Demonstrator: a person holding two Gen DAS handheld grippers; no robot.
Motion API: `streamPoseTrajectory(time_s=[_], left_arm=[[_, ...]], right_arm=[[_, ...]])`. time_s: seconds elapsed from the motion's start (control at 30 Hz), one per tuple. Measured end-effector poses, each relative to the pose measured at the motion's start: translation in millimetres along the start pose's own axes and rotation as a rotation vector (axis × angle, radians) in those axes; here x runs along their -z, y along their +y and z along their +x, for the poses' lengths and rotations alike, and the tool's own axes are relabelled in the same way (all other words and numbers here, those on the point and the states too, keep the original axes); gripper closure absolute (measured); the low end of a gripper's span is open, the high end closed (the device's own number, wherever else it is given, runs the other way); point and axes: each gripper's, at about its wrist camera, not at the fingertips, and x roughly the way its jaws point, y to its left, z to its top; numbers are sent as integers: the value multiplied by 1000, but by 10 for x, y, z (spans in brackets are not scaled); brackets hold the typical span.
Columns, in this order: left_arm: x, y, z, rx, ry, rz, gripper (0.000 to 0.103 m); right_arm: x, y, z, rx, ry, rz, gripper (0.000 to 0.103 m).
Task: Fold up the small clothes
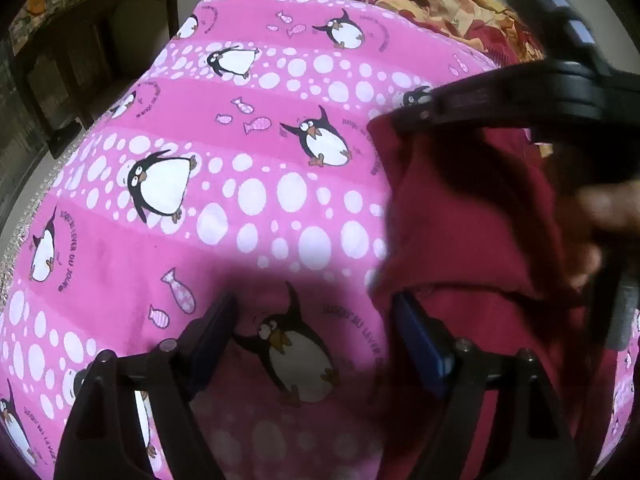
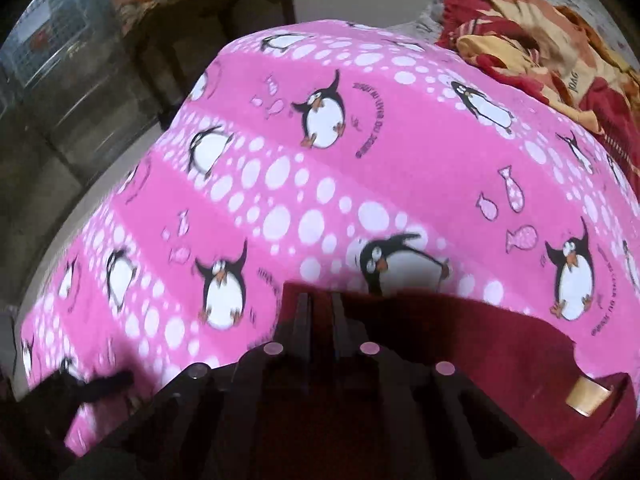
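- Right wrist view: the right gripper (image 2: 320,312) is pinching a fold of the dark red garment (image 2: 480,344), jaws clenched on the cloth.
- The left gripper (image 1: 316,340) is hanging released above the penguin-print sheet (image 1: 200,128), nothing between its jaws, beside the garment's left edge.
- The garment is lying bunched on the sheet; folding looks barely begun, judging by the loose heap.
- A crumpled red-and-yellow blanket (image 2: 540,40) is sitting at the bed's far corner.

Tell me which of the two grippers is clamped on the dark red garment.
The right gripper: its jaws are pinched together on the dark red garment. The left gripper stands wide open, with only the pink penguin sheet between its fingers.
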Motion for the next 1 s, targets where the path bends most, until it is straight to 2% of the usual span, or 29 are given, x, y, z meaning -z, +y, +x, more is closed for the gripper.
streamPoseTrajectory(time_s=[0.13, 0.2, 0.23, 0.3, 0.33, 0.43, 0.6, 0.73, 0.83, 1.0], left_arm=[[-9, 13, -64, 0, -4, -11, 22], [-11, 41, -128, 5, -13, -19, 23], [-22, 47, -155, 3, -19, -19, 22], [-43, 52, -235, -5, -44, -18, 23], [-55, 50, -274, -7, -57, -17, 23], [-137, -5, -341, -5, -85, -22, 22], [-273, -235, -325, -3, -97, 0, 22], [-272, -434, -95, -47, -41, 63, 22], [-239, -497, 37, -76, 4, 85, 22], [-262, -504, -146, -80, -20, 71, 22]], right_arm=[[97, -35, -84, -31, -7, 40, 90], [207, -111, -317, -53, -18, 75, 70], [275, -143, -444, -48, -31, 74, 65], [492, -189, -718, 9, -53, 57, 42], [652, -224, -850, 59, -55, 45, 39], [1058, -405, -1088, 148, -37, 52, 37], [1580, -922, -1379, 266, -1, 182, 37], [1826, -1306, -1521, 282, 4, 320, 37], [1912, -1514, -1402, 296, 78, 399, 37], [2023, -1546, -1555, 255, 28, 422, 37]])
